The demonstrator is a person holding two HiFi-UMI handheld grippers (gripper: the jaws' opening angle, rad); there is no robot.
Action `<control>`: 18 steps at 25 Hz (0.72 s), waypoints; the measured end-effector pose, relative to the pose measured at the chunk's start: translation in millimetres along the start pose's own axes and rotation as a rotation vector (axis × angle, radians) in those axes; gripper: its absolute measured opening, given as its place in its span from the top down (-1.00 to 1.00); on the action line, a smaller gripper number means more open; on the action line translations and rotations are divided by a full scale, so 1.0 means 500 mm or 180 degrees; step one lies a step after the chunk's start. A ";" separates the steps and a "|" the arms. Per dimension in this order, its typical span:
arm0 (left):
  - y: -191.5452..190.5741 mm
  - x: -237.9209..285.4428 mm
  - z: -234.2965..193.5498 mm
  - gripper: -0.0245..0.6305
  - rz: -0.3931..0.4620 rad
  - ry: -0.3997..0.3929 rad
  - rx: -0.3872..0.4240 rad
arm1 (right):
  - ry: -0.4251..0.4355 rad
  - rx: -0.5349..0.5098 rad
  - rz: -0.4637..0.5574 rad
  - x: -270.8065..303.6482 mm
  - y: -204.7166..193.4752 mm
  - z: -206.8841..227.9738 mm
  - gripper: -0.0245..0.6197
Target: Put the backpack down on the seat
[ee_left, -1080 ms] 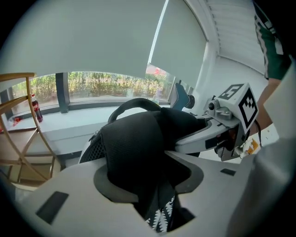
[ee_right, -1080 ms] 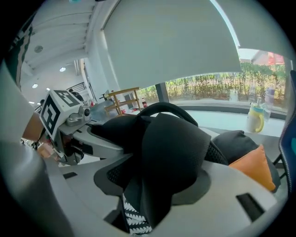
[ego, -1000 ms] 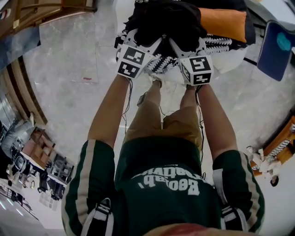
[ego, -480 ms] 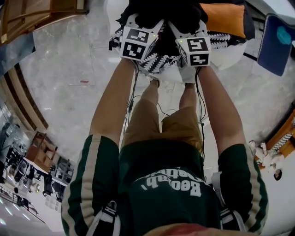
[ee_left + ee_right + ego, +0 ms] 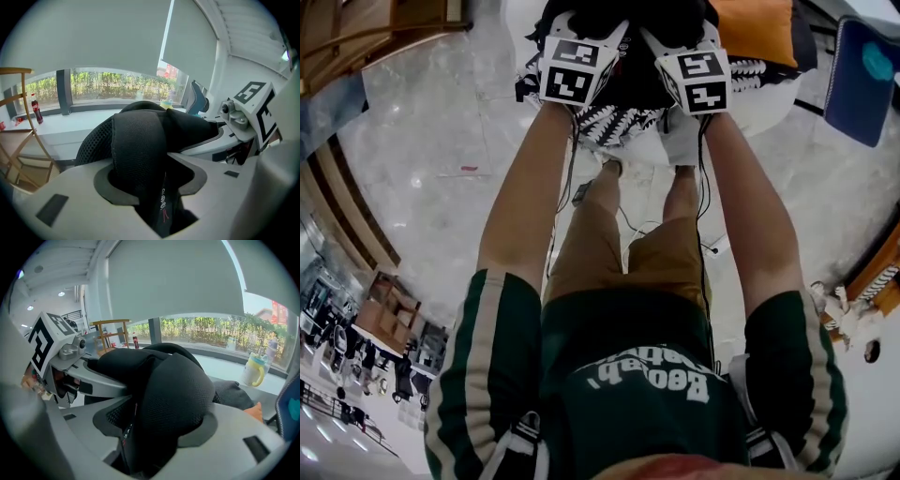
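Head view – left gripper (image 5: 591,30) and right gripper (image 5: 680,30) fingers each pinch backpack (image 5: 628,13) straps

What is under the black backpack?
A black-and-white patterned cloth shows below the backpack, lying on a white seat. The backpack itself covers the middle, so whether it touches the seat cannot be seen.

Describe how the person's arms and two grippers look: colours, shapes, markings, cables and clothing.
Both the left gripper and right gripper have broad, pale grey jaws with darker grey notched inner edges. Each carries a white cube printed with black square markers. Thin dark cables trail back from them. The short sleeves are dark green with pale stripes.
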State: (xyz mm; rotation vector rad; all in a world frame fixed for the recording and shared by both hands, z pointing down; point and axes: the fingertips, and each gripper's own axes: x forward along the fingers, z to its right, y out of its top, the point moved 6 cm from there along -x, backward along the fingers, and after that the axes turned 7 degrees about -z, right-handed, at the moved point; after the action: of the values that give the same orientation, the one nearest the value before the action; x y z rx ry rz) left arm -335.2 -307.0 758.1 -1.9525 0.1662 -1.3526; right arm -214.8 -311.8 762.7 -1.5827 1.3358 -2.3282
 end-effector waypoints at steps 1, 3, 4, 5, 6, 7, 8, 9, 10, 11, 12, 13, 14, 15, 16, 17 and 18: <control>-0.003 -0.003 0.003 0.28 0.0015 0.0028 0.0004 | -0.0010 -0.0015 -0.0027 -0.004 -0.002 -0.003 0.14; -0.010 -0.011 0.007 0.28 0.0027 0.0112 0.0031 | -0.0043 -0.0059 -0.0067 -0.012 -0.006 -0.011 0.14; -0.013 -0.015 0.010 0.28 0.0023 0.0152 0.0042 | -0.0069 -0.0081 -0.0086 -0.017 -0.008 -0.014 0.14; -0.017 -0.019 0.014 0.27 0.0023 0.0181 0.0047 | -0.0101 -0.0096 -0.0109 -0.022 -0.012 -0.018 0.14; -0.021 -0.024 0.018 0.26 0.0027 0.0205 0.0053 | -0.0140 -0.0104 -0.0137 -0.027 -0.016 -0.020 0.14; -0.025 -0.028 0.023 0.25 0.0031 0.0235 0.0066 | -0.0179 -0.0106 -0.0165 -0.032 -0.021 -0.023 0.14; -0.030 -0.033 0.027 0.24 0.0030 0.0276 0.0086 | -0.0216 -0.0107 -0.0188 -0.037 -0.026 -0.027 0.14; -0.035 -0.039 0.030 0.22 0.0026 0.0328 0.0103 | -0.0248 -0.0110 -0.0208 -0.042 -0.030 -0.031 0.14; -0.039 -0.044 0.034 0.20 0.0019 0.0386 0.0110 | -0.0282 -0.0117 -0.0233 -0.047 -0.034 -0.033 0.14; -0.043 -0.049 0.037 0.15 0.0016 0.0440 0.0105 | -0.0326 -0.0130 -0.0270 -0.051 -0.038 -0.035 0.14; -0.047 -0.054 0.041 0.11 0.0016 0.0483 0.0092 | -0.0381 -0.0151 -0.0321 -0.057 -0.043 -0.036 0.13; -0.051 -0.058 0.046 0.07 0.0019 0.0518 0.0078 | -0.0444 -0.0176 -0.0378 -0.062 -0.047 -0.036 0.12; -0.056 -0.062 0.050 0.04 0.0021 0.0557 0.0070 | -0.0504 -0.0194 -0.0431 -0.068 -0.051 -0.038 0.11; -0.062 -0.067 0.055 0.01 0.0018 0.0600 0.0067 | -0.0557 -0.0200 -0.0482 -0.074 -0.056 -0.042 0.10; -0.068 -0.071 0.059 -0.03 0.0009 0.0643 0.0063 | -0.0602 -0.0201 -0.0534 -0.080 -0.063 -0.045 0.09; -0.075 -0.076 0.062 -0.05 -0.0004 0.0682 0.0050 | -0.0641 -0.0202 -0.0595 -0.085 -0.070 -0.047 0.08; -0.081 -0.080 0.064 -0.06 -0.0014 0.0719 0.0021 | -0.0674 -0.0197 -0.0661 -0.089 -0.078 -0.047 0.07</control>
State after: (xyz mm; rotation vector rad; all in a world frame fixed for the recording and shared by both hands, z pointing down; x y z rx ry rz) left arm -337.1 -242.5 748.2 -1.7918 0.2647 -1.5729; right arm -195.0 -252.4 751.9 -2.0105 1.2629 -2.1632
